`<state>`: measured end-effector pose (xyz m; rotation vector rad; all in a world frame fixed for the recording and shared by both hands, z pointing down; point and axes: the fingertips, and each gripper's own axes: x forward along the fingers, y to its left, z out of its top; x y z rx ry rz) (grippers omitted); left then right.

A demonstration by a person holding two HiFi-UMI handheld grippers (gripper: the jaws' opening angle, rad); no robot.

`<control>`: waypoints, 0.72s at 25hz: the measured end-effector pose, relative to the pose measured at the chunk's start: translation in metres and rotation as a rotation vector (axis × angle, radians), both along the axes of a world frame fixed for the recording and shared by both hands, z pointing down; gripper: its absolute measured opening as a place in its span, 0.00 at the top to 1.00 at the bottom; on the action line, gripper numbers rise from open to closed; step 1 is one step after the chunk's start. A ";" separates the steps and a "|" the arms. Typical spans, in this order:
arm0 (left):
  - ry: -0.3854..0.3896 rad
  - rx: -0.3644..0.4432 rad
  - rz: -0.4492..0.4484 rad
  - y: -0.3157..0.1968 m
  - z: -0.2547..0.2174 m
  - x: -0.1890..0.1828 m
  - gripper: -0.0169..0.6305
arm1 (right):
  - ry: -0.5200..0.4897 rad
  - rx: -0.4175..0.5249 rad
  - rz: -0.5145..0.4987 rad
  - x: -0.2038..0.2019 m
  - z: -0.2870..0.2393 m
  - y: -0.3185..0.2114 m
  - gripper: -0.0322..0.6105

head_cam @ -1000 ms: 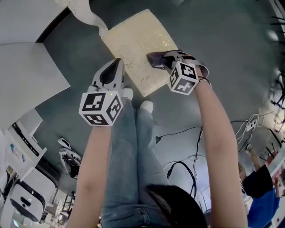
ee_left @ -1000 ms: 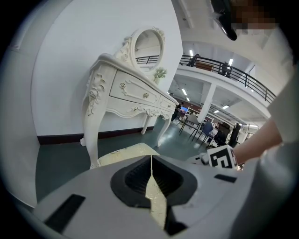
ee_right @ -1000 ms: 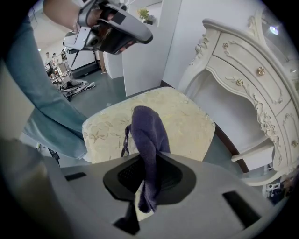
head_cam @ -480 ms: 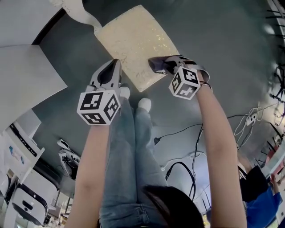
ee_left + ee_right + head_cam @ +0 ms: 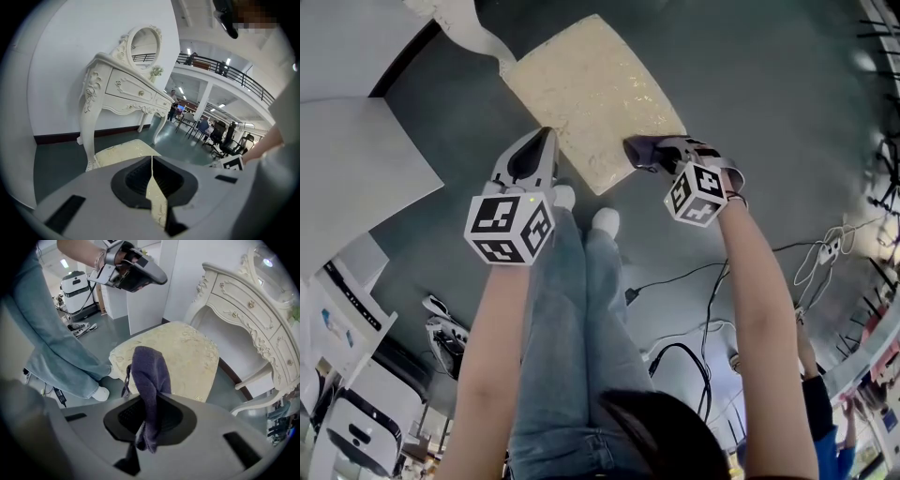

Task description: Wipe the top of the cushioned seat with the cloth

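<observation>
The purple cloth [image 5: 149, 376] is clamped between the closed jaws of the right gripper [image 5: 639, 150], at the near edge of the cream cushioned seat [image 5: 586, 89]. The left gripper [image 5: 152, 180] is held shut and empty near that edge, below a white dressing table [image 5: 123, 89].

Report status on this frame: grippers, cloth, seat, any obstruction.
Right gripper shut on purple cloth, at near right edge of cushioned seat; contact unclear. Left gripper shut, holding nothing, by the near left edge. Nothing lying on seat top.
</observation>
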<state>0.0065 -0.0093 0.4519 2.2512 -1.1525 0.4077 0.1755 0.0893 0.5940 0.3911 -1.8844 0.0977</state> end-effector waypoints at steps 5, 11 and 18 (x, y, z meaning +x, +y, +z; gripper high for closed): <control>0.001 0.004 0.002 0.000 -0.002 -0.003 0.96 | -0.005 -0.056 0.080 0.013 0.007 0.021 0.89; -0.002 -0.007 -0.011 -0.002 -0.003 -0.013 0.96 | -0.130 -0.020 0.246 0.012 -0.023 0.009 0.89; 0.008 0.000 -0.053 -0.017 -0.011 -0.034 0.96 | -0.310 0.082 0.373 -0.023 -0.078 -0.058 0.89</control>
